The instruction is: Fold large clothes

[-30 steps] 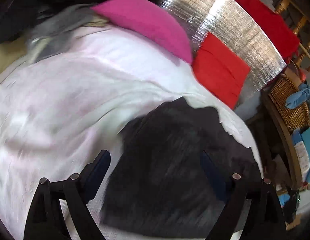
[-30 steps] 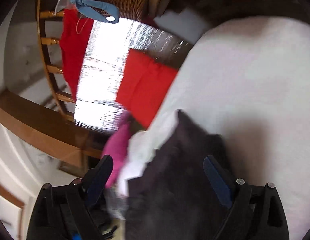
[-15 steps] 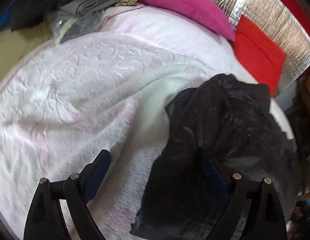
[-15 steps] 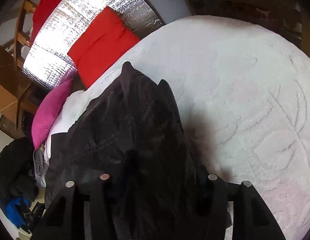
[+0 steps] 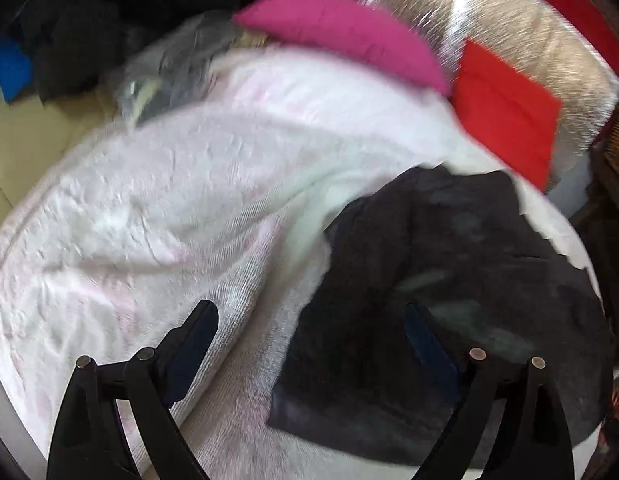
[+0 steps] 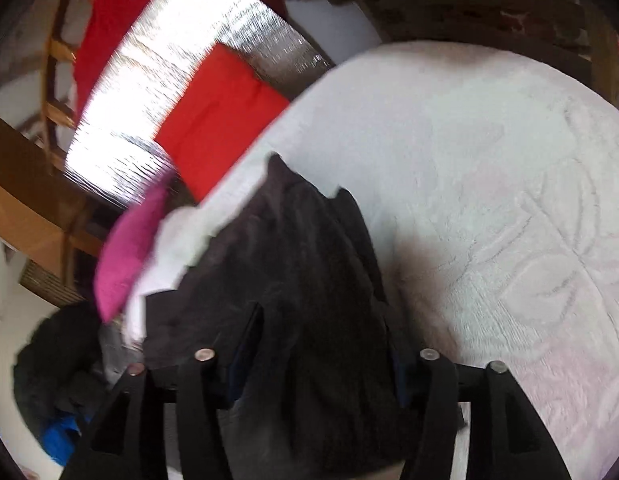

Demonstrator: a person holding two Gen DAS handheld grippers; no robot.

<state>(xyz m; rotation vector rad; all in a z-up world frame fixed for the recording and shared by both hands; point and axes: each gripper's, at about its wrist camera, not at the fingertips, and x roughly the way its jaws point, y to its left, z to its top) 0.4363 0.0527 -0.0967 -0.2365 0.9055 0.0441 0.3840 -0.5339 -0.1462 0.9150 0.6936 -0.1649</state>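
A dark, crumpled garment lies on a white textured bed cover. My left gripper hangs open and wide above the cover; its right finger is over the garment's near edge and nothing is gripped. In the right wrist view the same garment rises in a bunch between the fingers of my right gripper. Its jaws are opening, the left pad's blue face shows, and the cloth sits loose between them on the cover.
A pink pillow and a red cushion lean at the bed's far side against a silver foil panel. Grey clothes and a dark pile lie at the far left. Wicker furniture stands right.
The right gripper's jaws closed on the dark garment half a second ago and now stand wider apart. The left gripper stayed open while its view swung over the bed.
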